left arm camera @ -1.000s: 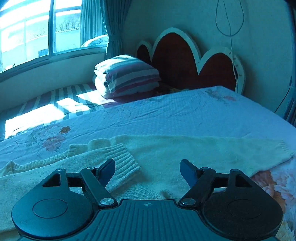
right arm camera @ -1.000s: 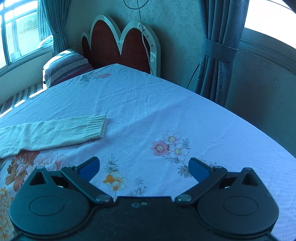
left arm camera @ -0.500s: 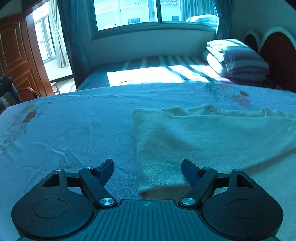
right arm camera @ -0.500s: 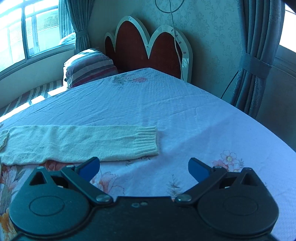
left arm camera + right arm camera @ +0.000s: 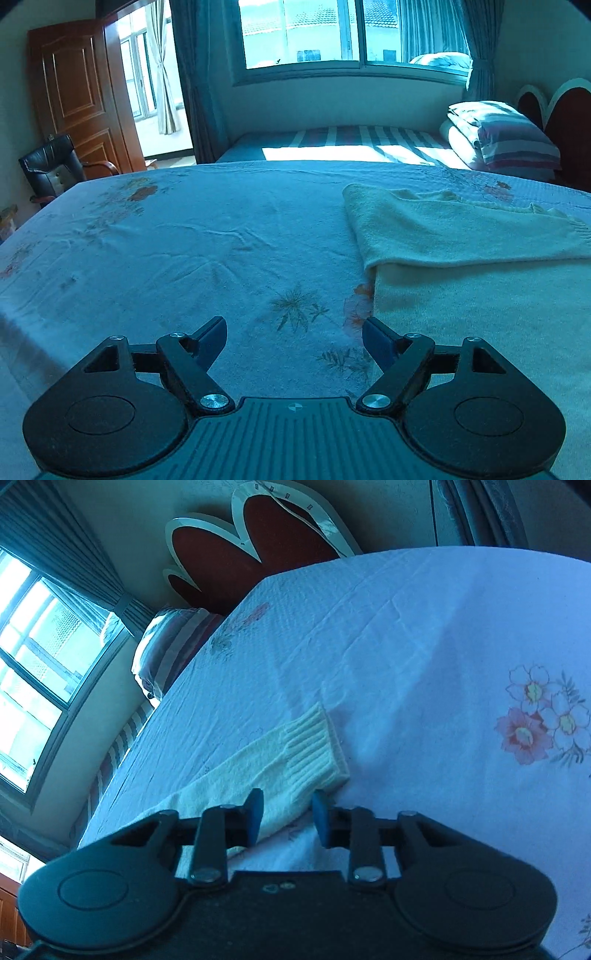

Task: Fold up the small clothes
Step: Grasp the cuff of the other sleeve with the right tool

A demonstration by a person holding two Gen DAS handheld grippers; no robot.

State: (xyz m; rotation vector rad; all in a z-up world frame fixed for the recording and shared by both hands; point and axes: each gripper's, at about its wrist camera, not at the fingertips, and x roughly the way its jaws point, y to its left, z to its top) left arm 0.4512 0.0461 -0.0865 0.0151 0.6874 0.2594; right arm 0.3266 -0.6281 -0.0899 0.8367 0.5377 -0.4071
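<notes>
The left gripper (image 5: 294, 334) is wide open, the sweater (image 5: 461, 258) just right of it; the right gripper (image 5: 287, 814) is narrowed around the sweater's sleeve (image 5: 295, 760), not touching.

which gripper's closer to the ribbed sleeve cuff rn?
Right. The right gripper sits at the sleeve just behind the ribbed cuff, jaws straddling it. The left gripper hovers over bare bedsheet beside the sweater's body.
</notes>
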